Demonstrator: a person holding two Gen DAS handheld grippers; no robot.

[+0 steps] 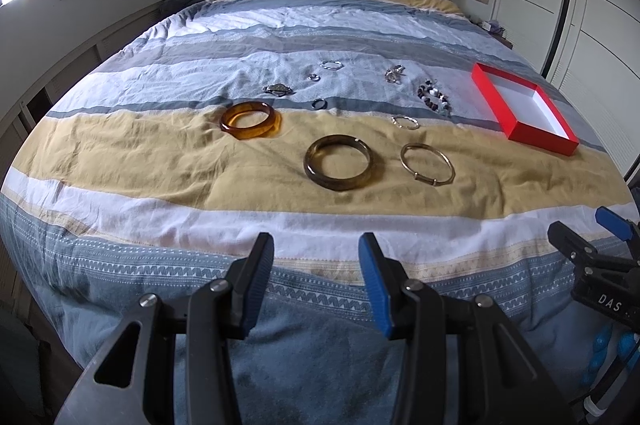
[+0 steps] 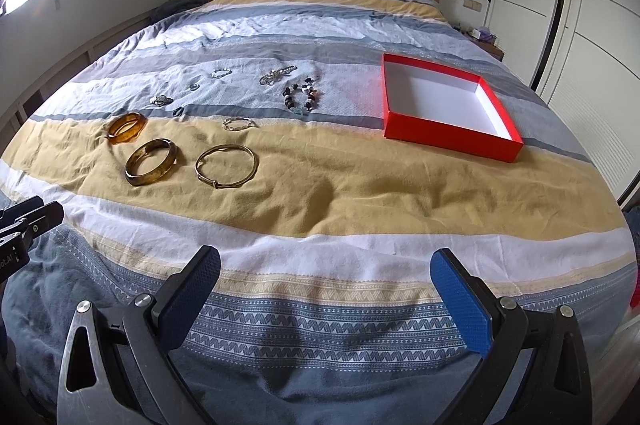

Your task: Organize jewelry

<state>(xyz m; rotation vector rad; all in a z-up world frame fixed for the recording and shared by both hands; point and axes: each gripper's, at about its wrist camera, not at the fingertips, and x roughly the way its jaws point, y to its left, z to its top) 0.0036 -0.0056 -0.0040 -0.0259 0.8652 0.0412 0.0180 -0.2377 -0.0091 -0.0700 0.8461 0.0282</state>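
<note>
We hold both grippers over the near end of the bed (image 1: 160,161), each with jaws apart and nothing between them: the left gripper (image 1: 316,257) narrower, the right gripper (image 2: 326,271) wide. The jewelry lies well ahead on the bedspread: an amber bangle (image 1: 250,120), a dark bangle (image 1: 339,163), a thin gold bangle (image 1: 427,165) and a beaded bracelet (image 1: 434,99). The smaller silvery pieces (image 1: 331,65) beyond are too small to identify. The red box (image 2: 448,105) sits open to the right, its inside white and bare.
</note>
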